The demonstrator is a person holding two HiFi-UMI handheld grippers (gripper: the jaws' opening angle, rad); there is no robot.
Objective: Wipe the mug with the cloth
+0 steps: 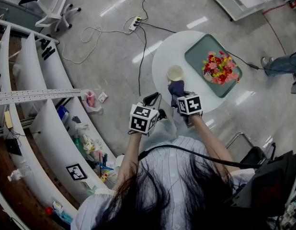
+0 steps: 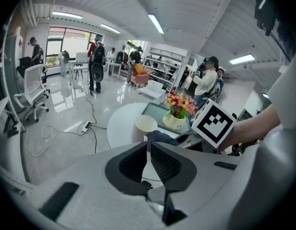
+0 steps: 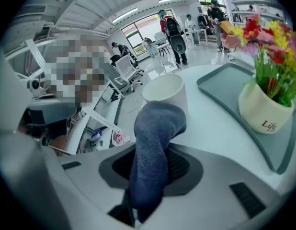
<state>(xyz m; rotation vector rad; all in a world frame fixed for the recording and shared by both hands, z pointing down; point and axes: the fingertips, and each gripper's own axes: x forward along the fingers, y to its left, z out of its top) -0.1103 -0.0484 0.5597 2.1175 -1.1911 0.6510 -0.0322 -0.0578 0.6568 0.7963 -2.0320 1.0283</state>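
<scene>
The right gripper point(image 3: 150, 169) is clamped on a dark blue terry cloth point(image 3: 153, 147). The loose end of the cloth stands up out of the jaws and seems to rest against the near side of the cream, straight-sided mug point(image 3: 165, 92). The mug stands upright on the round white worktop point(image 1: 162, 56), just beside the near corner of a teal rectangular tray point(image 1: 196, 56).

The left gripper point(image 2: 149, 150) has its jaws pressed together with nothing between them. It hangs short of the worktop's edge, well clear of the mug.

That is what worries me: nothing steadies the mug. If the cloth pushes sideways on the wall, I would expect the mug to slide across the smooth top or tip over rather than get wiped, and it could knock into the tray. A harder shove might carry it on toward the cream ceramic flower pot point(image 3: 260, 111) that stands on the tray. The cloth is pinched only along a fold, so a firm rub might also drag it out of the jaws.

The pot carries the word "Life" in dark red script, and whether more follows I cannot tell. Both grippers' cubes show only black-and-white square markers. I can read nothing on the mug.
</scene>
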